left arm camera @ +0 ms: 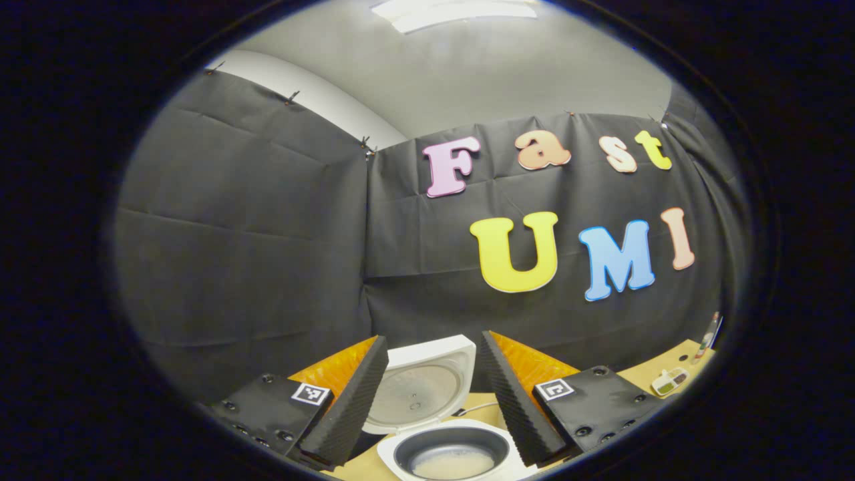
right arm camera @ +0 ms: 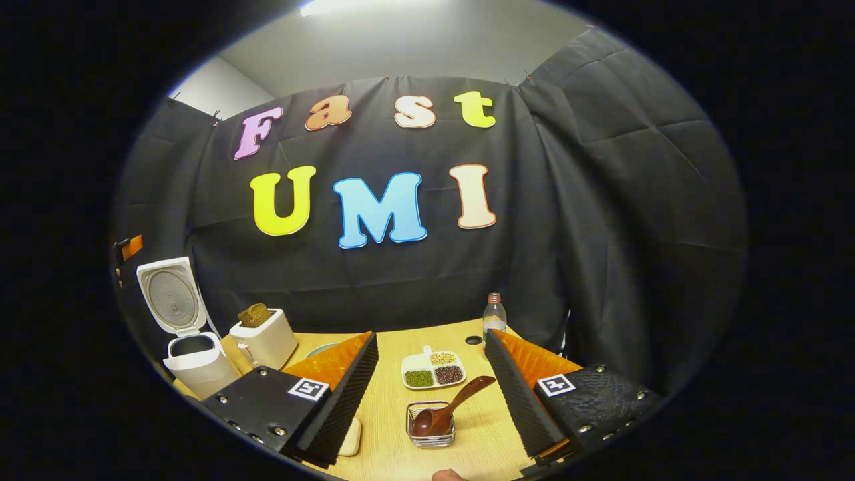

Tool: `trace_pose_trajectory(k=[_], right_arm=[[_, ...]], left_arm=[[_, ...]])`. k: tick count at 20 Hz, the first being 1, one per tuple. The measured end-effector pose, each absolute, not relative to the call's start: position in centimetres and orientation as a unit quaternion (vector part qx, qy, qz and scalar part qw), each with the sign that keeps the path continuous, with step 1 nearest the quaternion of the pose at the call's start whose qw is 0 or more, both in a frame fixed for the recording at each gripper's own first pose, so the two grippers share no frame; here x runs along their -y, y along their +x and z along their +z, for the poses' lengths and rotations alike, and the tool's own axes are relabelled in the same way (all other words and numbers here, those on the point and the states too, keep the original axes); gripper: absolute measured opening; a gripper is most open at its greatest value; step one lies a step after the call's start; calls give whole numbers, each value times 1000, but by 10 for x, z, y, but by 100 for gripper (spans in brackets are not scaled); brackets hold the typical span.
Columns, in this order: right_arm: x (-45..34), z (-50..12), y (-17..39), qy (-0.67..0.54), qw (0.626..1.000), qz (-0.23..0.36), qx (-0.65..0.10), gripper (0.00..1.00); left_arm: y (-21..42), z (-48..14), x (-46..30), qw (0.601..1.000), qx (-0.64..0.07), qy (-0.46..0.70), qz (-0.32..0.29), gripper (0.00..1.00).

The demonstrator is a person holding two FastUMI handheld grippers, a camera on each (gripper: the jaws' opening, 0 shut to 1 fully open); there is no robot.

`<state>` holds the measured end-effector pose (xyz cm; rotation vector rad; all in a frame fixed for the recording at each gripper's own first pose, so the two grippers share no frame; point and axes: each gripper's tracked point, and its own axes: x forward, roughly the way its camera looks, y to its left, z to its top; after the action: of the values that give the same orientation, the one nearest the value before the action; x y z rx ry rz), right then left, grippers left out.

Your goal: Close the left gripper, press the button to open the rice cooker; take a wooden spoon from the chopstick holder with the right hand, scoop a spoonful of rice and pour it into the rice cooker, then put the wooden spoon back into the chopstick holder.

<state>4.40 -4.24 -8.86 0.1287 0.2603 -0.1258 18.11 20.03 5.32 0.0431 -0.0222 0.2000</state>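
In the left gripper view the white rice cooker [left arm camera: 394, 454] stands just ahead with its lid [left arm camera: 421, 391] raised. Its dark inner pot [left arm camera: 451, 457] holds a thin layer of pale rice. My left gripper [left arm camera: 433, 341] is open, its fingers either side of the cooker and touching nothing. In the right gripper view the dark wooden spoon [right arm camera: 454, 404] rests bowl-down in the small clear holder [right arm camera: 431, 434], handle leaning up to the right. My right gripper [right arm camera: 431, 334] is open above the table with nothing in it. The cooker [right arm camera: 190, 357] stands far left, lid [right arm camera: 170, 294] up.
A white divided dish of grains [right arm camera: 434, 369] lies behind the holder, and a clear bottle [right arm camera: 493, 314] stands at the back edge. A cream toaster [right arm camera: 264, 341] holding bread sits beside the cooker. A small beige pad [right arm camera: 351, 437] lies on the wooden table [right arm camera: 394, 407]. A fingertip [right arm camera: 447, 475] shows at the bottom.
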Motion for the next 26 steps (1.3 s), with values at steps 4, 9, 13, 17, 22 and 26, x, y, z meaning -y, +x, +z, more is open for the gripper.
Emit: trace_pose_trajectory(k=[4, 9, 13, 17, 22, 26], right_arm=[[42, -87, 30, 58, 986, -77, -133, 98], [46, -89, 8, 35, 986, -98, -134, 98], [42, -98, -4, 28, 983, -104, -149, 98], [41, -102, -14, 25, 982, -104, -155, 98], [50, -95, -19, 12, 983, -106, -148, 98], [58, -92, -21, 1, 984, -99, -147, 98]], left_arm=[[218, 64, -217, 994, 23, 24, 104, 96], [271, 45, -237, 994, 2, 15, 105, 100], [310, 16, -259, 992, -38, 1, 119, 96], [335, -9, -275, 988, -75, -16, 131, 96], [344, -43, -282, 981, -119, -25, 152, 100], [344, -48, -277, 980, -137, -3, 143, 100]])
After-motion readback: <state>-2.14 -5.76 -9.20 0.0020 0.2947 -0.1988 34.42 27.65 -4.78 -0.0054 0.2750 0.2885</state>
